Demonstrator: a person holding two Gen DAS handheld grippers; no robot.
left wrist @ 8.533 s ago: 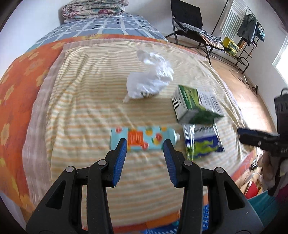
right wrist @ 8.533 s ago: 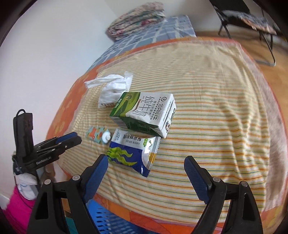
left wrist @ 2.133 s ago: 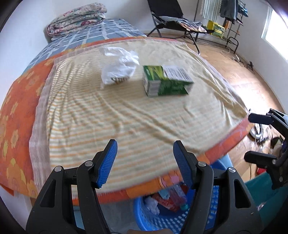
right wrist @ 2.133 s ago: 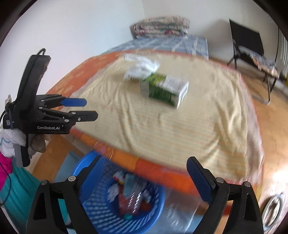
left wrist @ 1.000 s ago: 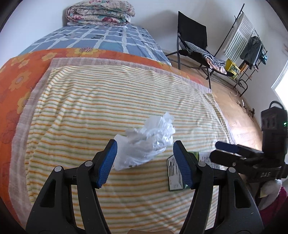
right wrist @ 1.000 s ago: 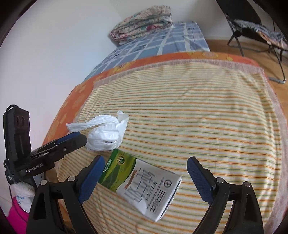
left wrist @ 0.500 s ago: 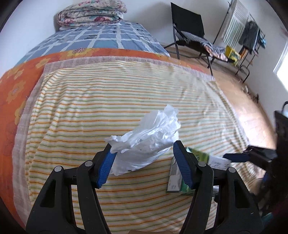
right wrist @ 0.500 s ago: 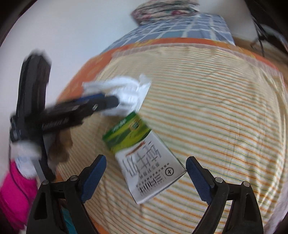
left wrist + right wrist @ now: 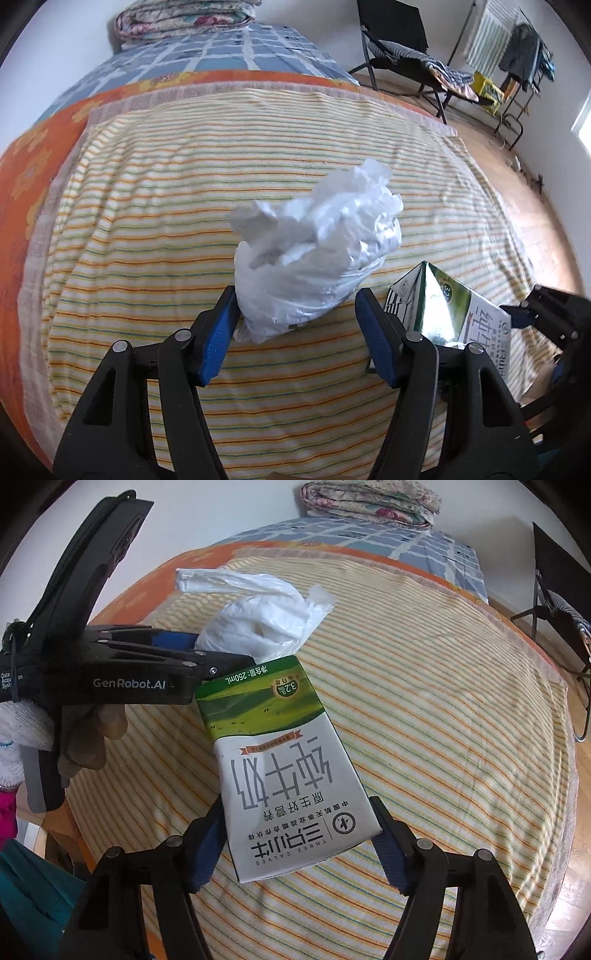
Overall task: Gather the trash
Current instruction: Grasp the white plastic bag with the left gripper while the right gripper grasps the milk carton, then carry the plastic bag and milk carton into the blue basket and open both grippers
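A crumpled white plastic bag (image 9: 317,251) lies on the striped bed cover (image 9: 166,192). My left gripper (image 9: 295,321) straddles its near end and its jaws are closing; the left pad touches the bag, the right pad stands just off it. Beside it lies a green and white milk carton (image 9: 280,768). My right gripper (image 9: 297,830) has the carton's near end between its closing jaws, pads right at its two sides. In the right wrist view the left gripper (image 9: 218,661) reaches in beside the bag (image 9: 258,624). The carton (image 9: 443,310) and the right gripper (image 9: 517,314) show at the left wrist view's right edge.
A folded quilt (image 9: 184,18) lies at the bed's far end on a blue checked sheet. A black folding chair (image 9: 399,33) and a clothes rack (image 9: 517,55) stand on the wooden floor to the right. A person's hand (image 9: 85,746) holds the left gripper.
Both grippers have come down closer to the bed and their jaws have narrowed. The right one rolled, so the carton now lies lengthwise between its fingers. The bag now sits between the left fingers.
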